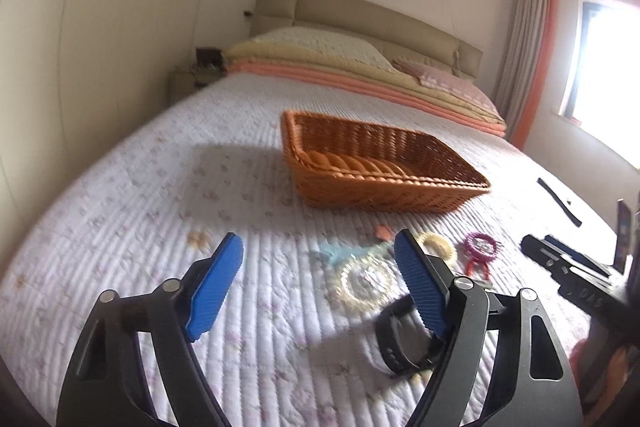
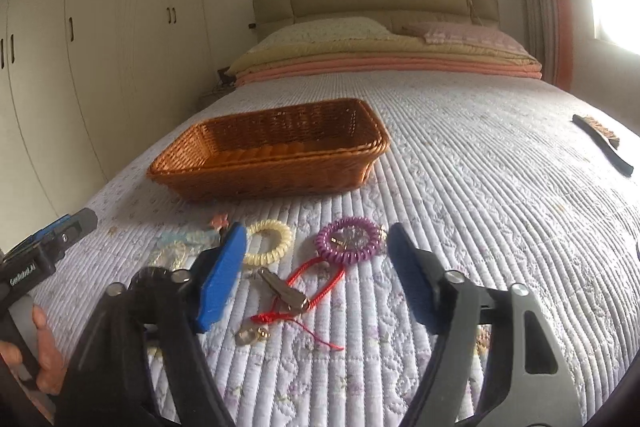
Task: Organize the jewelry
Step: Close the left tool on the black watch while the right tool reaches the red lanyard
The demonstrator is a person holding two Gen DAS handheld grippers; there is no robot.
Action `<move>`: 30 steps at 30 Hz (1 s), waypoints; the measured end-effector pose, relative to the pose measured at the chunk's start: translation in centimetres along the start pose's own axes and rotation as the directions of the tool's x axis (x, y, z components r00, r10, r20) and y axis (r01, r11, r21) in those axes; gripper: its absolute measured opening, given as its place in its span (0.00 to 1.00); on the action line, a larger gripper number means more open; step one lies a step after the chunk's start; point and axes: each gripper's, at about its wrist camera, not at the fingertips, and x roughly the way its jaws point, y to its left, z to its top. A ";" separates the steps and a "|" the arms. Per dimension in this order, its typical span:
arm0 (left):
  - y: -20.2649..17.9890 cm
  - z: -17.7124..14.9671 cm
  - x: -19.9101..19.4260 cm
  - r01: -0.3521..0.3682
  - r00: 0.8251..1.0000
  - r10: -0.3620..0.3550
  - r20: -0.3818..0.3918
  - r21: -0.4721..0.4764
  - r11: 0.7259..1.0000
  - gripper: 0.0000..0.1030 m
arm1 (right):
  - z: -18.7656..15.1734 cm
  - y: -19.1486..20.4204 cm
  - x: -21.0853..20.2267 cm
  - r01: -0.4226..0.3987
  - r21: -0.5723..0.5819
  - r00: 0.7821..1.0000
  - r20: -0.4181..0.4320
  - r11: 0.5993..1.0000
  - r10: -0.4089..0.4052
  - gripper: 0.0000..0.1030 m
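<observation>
Both my claws hang low over the quilted bed, near its foot edge. My left claw is spread wide with nothing between its blue pads, and my right claw is spread just as wide, holding nothing.

Ahead, toward the pillows, sits the wicker basket, its long side running across the bed; I can see nothing inside it from here. The jewelry lies on the quilt between me and the basket. A purple coil bracelet lies flat between my right pads, and a cream coil bracelet lies just beside it, partly behind my left pad. A red cord trails from the purple coil toward me, crossing a small metal key that lies at a slant.

In the left view a beaded ring lies flat, blurred, and a black watch band curls by my right pad. A dark brush lies near the right edge.
</observation>
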 end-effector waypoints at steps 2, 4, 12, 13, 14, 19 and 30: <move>-0.1 -0.5 -0.2 0.053 0.998 -0.054 -0.040 -0.019 0.998 0.69 | -0.7 -0.1 -0.5 -0.024 -0.027 1.000 -0.019 0.999 0.024 0.52; -0.6 -1.2 -0.3 0.093 0.991 -0.095 -0.096 -0.022 0.995 0.53 | -1.7 0.1 -0.6 -0.064 -0.046 0.994 -0.095 0.997 0.060 0.44; -3.0 -2.6 1.5 0.166 0.948 -0.172 -0.267 -0.046 0.985 0.39 | -3.0 1.3 1.9 -0.184 -0.016 0.948 -0.266 0.983 0.173 0.30; -3.0 -2.7 1.8 0.155 0.945 -0.163 -0.282 -0.050 0.987 0.39 | -2.9 1.4 2.3 -0.187 -0.021 0.945 -0.277 0.982 0.174 0.29; -3.1 -2.7 2.2 0.145 0.944 -0.154 -0.293 -0.052 0.988 0.39 | -2.8 1.5 2.4 -0.193 -0.017 0.943 -0.279 0.981 0.181 0.24; -3.1 -2.8 3.6 0.131 0.927 -0.150 -0.343 -0.079 0.988 0.35 | -0.6 1.2 4.2 -0.158 -0.088 0.958 -0.254 0.984 0.131 0.23; -3.5 -3.6 4.9 0.079 0.915 -0.099 -0.392 -0.066 0.995 0.21 | -0.5 1.6 6.7 -0.216 -0.132 0.933 -0.321 0.967 0.164 0.15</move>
